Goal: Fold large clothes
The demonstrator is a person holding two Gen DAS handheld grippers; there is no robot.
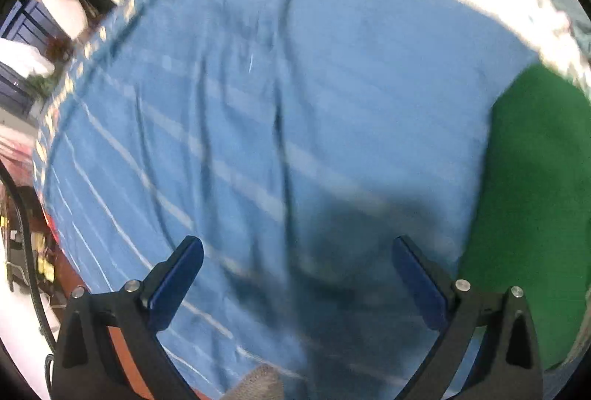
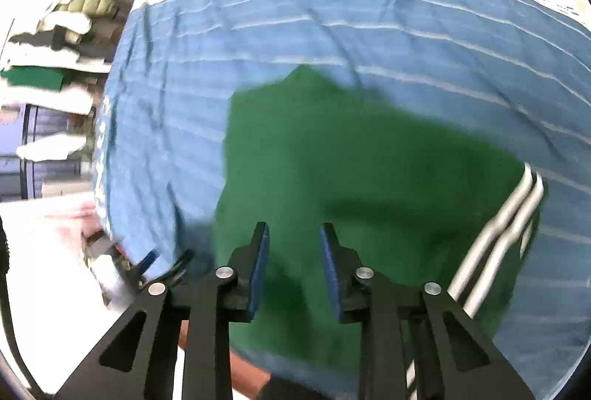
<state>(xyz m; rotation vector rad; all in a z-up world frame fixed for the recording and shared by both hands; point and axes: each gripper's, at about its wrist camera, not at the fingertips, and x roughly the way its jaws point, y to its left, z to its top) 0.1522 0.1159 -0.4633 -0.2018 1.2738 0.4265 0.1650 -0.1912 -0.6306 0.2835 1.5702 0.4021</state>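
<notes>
While my left gripper (image 1: 297,248) hangs with its jaws spread wide and nothing between them, the blue pads frame only the blue striped sheet (image 1: 258,104) below, where their shadow falls dark on the cloth. My right gripper (image 2: 294,233) has its jaws partly apart, narrower than the left, and also holds nothing; beneath the gap I see the green garment (image 2: 369,159), though I cannot tell whether the pads touch it. That garment lies spread on the sheet, with white stripes (image 2: 498,226) running along its right side just beside my right jaw. In the left wrist view the same green cloth (image 1: 528,196) sits at the right edge, off to the side of the jaws. Both views are blurred. Past the sheet's left edge I make out cluttered shelves (image 2: 66,30), too smeared to read.
</notes>
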